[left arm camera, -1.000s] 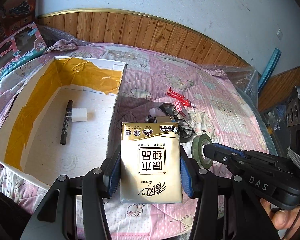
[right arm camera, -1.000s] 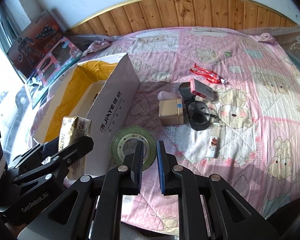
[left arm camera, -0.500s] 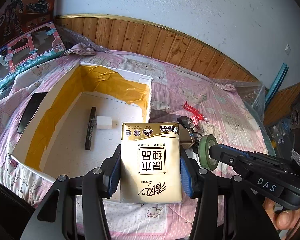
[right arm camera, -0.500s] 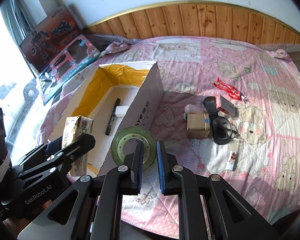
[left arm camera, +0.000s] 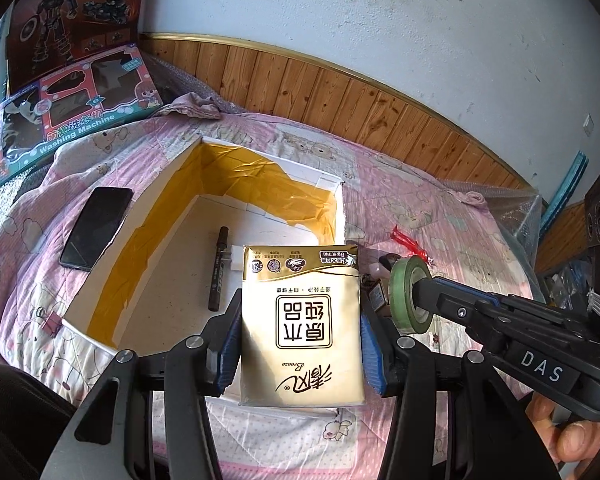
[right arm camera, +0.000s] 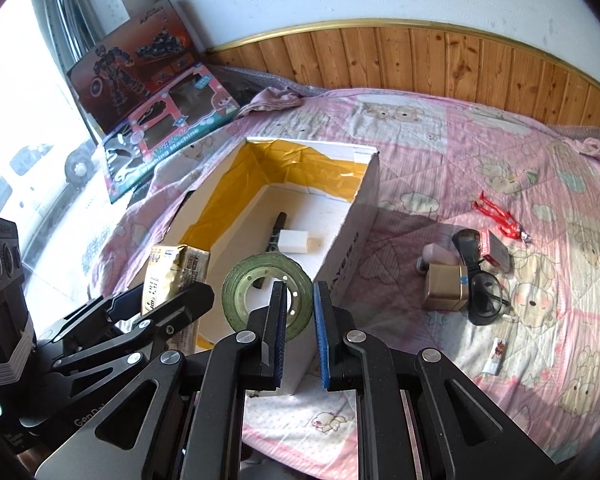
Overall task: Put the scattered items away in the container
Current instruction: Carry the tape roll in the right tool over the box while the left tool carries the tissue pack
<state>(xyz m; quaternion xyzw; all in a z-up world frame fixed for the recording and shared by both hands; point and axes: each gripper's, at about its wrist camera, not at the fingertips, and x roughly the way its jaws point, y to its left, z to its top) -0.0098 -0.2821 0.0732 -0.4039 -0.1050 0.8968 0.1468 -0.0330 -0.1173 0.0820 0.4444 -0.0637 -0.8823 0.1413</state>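
Observation:
My left gripper point(left arm camera: 300, 314) is shut on a cream and gold tissue pack point(left arm camera: 302, 344), held flat above the near edge of the white cardboard box point(left arm camera: 160, 216) lined with yellow tape. Inside the box lie a black marker point(left arm camera: 219, 268) and a small white block point(left arm camera: 234, 258). My right gripper point(right arm camera: 300, 292) is shut on a green tape roll point(right arm camera: 244, 292), one finger through its hole. The roll hangs over the box's near right corner. In the left wrist view the roll point(left arm camera: 406, 296) is just right of the pack.
On the pink quilt right of the box lie a red toy figure point(right arm camera: 498, 216), sunglasses point(right arm camera: 484, 292), a small gold box point(right arm camera: 444, 290), a red-white box point(right arm camera: 496, 250) and a small packet point(right arm camera: 498, 354). A black phone point(left arm camera: 96, 232) lies left of the box. Toy boxes point(left arm camera: 72, 128) lean at the back left.
Both grippers have risen and shifted left with their loads, from beside the box's right wall to over its near edge. More of the box's inside shows, and the phone has come into view.

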